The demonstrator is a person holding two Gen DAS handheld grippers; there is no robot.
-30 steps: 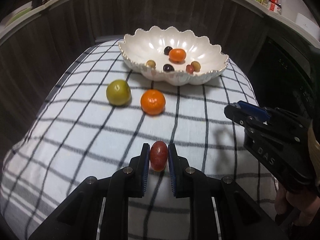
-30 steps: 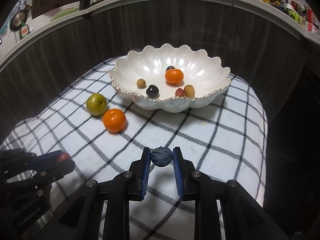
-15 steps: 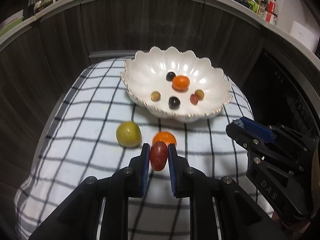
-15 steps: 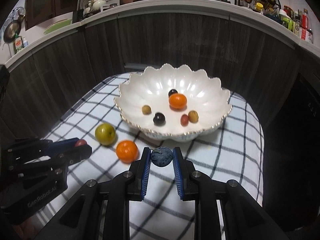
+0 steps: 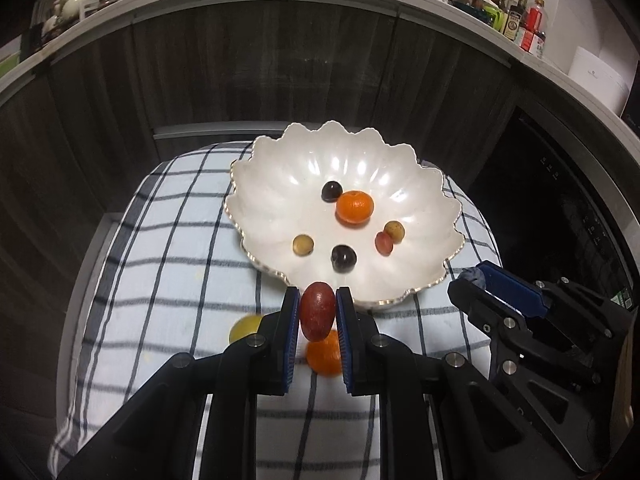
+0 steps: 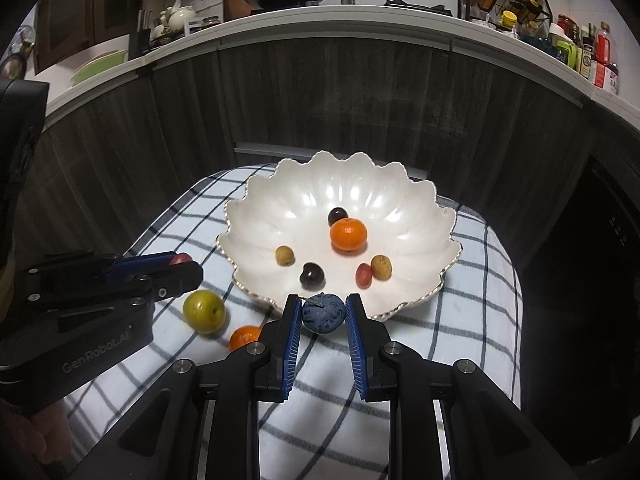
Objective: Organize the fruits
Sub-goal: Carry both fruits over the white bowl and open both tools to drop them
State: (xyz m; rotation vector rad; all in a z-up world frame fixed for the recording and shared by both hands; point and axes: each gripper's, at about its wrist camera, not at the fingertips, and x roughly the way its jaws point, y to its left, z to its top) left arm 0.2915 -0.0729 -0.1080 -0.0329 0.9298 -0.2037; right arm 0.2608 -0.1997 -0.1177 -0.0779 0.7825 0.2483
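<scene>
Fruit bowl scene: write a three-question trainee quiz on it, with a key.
1. True or false: the left tongs are shut on a red grape.
2. What do the right tongs hold? A) an orange B) a dark blue fruit C) nothing
3. How many fruits lie in the white scalloped bowl?

Key: 1 true. 2 B, the dark blue fruit. 3 six: one orange and five small ones. A green fruit and a second orange lie outside on the checked cloth.

dark wood panelling [image 6: 320,96], white countertop [image 6: 360,20], bottles [image 6: 592,56]
</scene>
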